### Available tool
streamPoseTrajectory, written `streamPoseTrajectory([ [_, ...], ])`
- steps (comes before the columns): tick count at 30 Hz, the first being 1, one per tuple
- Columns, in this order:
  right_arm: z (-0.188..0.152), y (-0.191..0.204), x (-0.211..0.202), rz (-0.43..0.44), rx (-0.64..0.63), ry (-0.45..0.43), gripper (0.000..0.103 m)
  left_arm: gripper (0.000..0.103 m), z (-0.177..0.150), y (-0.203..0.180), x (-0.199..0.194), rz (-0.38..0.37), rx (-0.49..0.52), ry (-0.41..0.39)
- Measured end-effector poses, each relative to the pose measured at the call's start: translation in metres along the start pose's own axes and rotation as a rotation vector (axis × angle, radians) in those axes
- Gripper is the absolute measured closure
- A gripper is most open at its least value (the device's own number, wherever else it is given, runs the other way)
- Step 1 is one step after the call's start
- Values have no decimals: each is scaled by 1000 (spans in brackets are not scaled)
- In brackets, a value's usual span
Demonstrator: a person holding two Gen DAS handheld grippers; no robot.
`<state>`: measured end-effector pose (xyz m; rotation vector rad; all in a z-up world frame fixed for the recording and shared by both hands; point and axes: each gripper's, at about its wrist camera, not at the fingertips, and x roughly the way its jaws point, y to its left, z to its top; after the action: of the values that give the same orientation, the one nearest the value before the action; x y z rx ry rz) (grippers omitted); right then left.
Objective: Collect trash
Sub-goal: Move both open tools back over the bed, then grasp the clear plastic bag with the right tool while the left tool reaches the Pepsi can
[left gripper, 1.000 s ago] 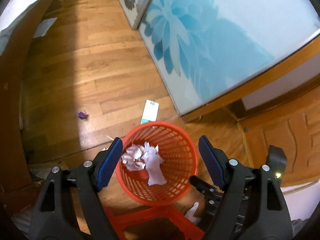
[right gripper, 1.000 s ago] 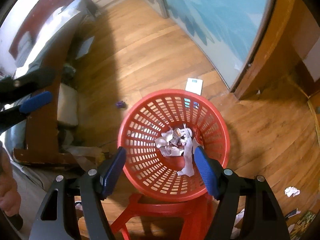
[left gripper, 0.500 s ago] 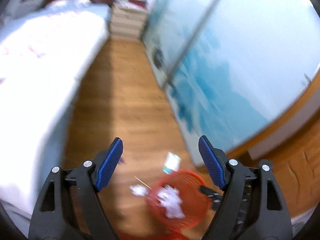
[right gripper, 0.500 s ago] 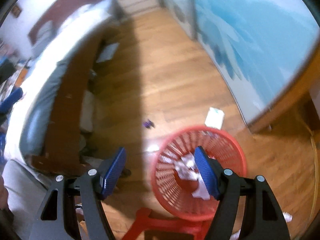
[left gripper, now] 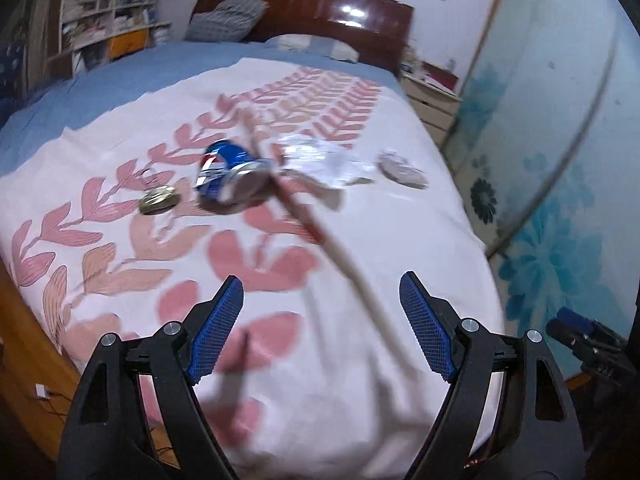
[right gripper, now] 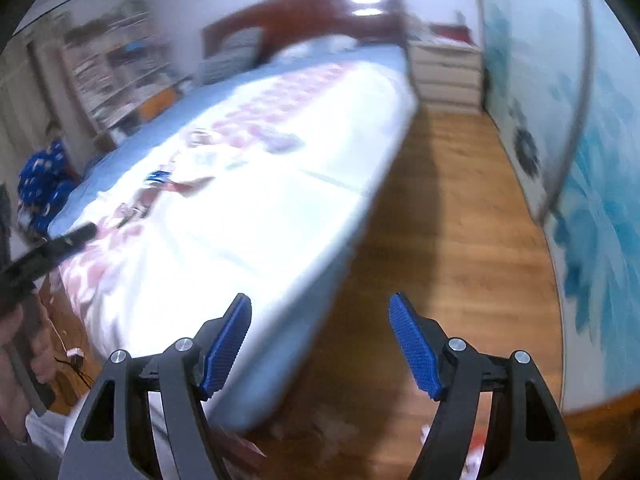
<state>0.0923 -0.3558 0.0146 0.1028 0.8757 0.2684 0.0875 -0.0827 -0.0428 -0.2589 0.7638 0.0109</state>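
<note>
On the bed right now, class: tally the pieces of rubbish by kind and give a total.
Crushed blue cans: 1
Round gold lids: 1
Crumpled clear wrappers: 1
Flat grey scraps: 1
Long thin sticks: 1
Total: 5

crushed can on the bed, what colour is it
Blue with red and white markings: the crushed metal drink can lying on the bed shows best in the left wrist view.
</note>
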Motion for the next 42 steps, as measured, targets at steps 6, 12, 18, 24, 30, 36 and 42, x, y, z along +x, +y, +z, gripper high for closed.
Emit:
streamPoseTrajectory([
  [6, 63, 78, 57, 59, -44, 29, 24, 23, 8, 48, 2, -17, -127, -13],
  [12, 139, 154, 133, 49, -25, -23, 16, 23, 25, 87, -9, -57, -193, -39],
  [18, 169, 202, 263, -73, -102, 83, 15, 23, 32, 119, -7, -77, -280, -42],
  [24, 151, 190, 270, 6, -78, 83, 57, 23, 40, 137, 8, -71, -315, -32],
  [30, 105, 145, 205, 68, 26, -25, 63, 23, 52, 145, 39, -115, -403, -25],
  [36, 66, 109, 153, 84, 108, -69, 63, 22, 76, 117, 86, -89, -320, -9],
  [42, 56, 107, 152, 99, 81, -39, 61, 21, 91, 92, 130, -36, -241, 39],
])
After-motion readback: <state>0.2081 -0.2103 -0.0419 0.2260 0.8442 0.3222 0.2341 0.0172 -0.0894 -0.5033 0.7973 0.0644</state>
